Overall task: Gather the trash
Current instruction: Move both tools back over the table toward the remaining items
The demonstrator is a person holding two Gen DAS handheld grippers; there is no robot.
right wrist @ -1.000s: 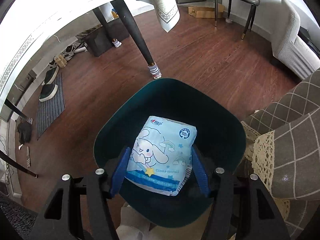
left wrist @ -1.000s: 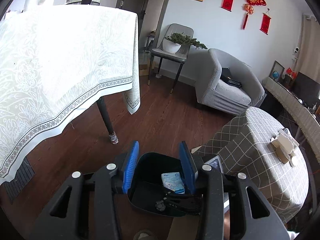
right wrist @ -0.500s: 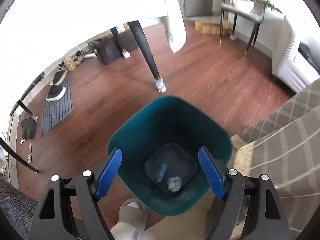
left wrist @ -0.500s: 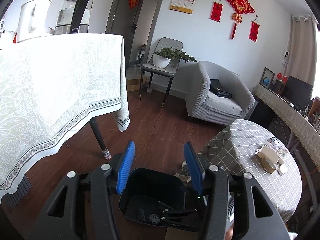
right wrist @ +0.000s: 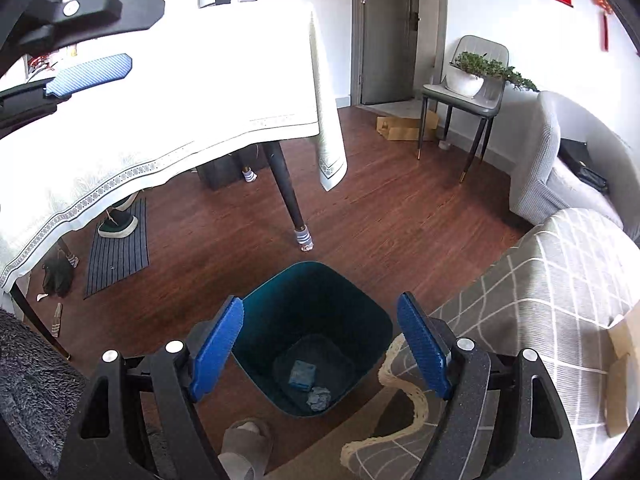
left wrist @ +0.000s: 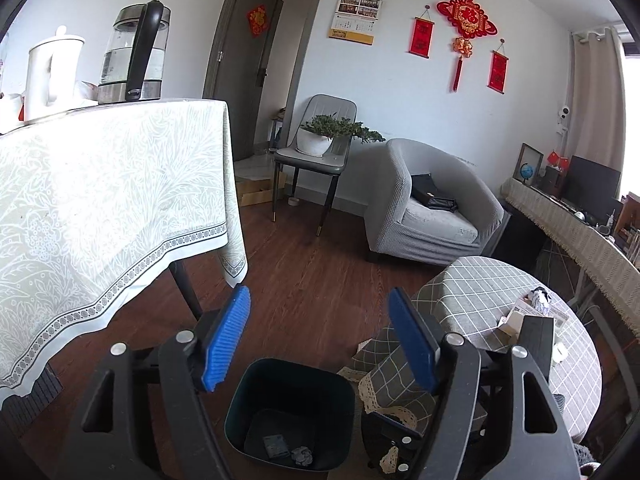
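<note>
Nearby, table leg [right wrist: 286, 188] (sock-footed) beside bin [right wrist: 312, 336]

- Bin [right wrist: 312, 312] on floor, btwn table leg [right wrist: 286, 196] behind and foot [right wrist: 244, 444] in front.
- In bin: packet [right wrist: 303, 374] w/ crumpled wad [right wrist: 319, 397] just beside it.
- Round table [left wrist: 516, 320] right of bin.
- Kettle [left wrist: 134, 56] on table [left wrist: 108, 200], left.
- Armchair [left wrist: 428, 208] far right; chair [left wrist: 320, 152] w/ plant [left wrist: 336, 130] left of it.
</note>
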